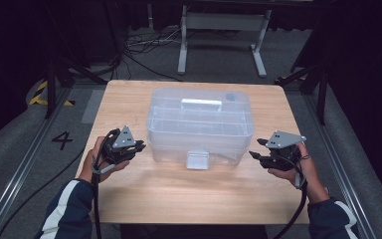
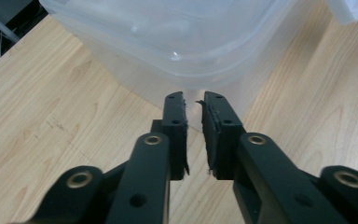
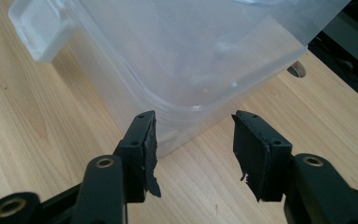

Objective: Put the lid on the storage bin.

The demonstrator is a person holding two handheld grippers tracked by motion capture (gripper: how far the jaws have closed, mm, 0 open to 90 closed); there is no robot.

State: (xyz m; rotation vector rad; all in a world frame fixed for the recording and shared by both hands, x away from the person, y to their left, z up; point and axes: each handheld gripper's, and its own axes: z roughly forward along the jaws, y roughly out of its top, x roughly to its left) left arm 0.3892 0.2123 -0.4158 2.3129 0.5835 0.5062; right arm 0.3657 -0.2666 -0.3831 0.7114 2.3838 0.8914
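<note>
Clear plastic box [image 1: 200, 124] sits mid-table [image 1: 129, 99], lid on, front latch [image 1: 197, 160] facing me; my left gripper [image 1: 138, 146] nearly closed, empty, beside left corner; my right gripper [image 1: 257, 149] parted, empty, flanking right corner, likely readying to steady box

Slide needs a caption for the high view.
Two hand-held grippers, left and right, flank a lidded clear plastic box on a wooden table.

A light wooden table [image 1: 129, 199] stands on grey carpeted floor [image 1: 15, 144] in a dark room. Behind it, black cables [image 1: 144, 47] trail past a white metal stand [image 1: 224, 30]. A black "4" [image 1: 62, 140] marks the floor at left.
</note>
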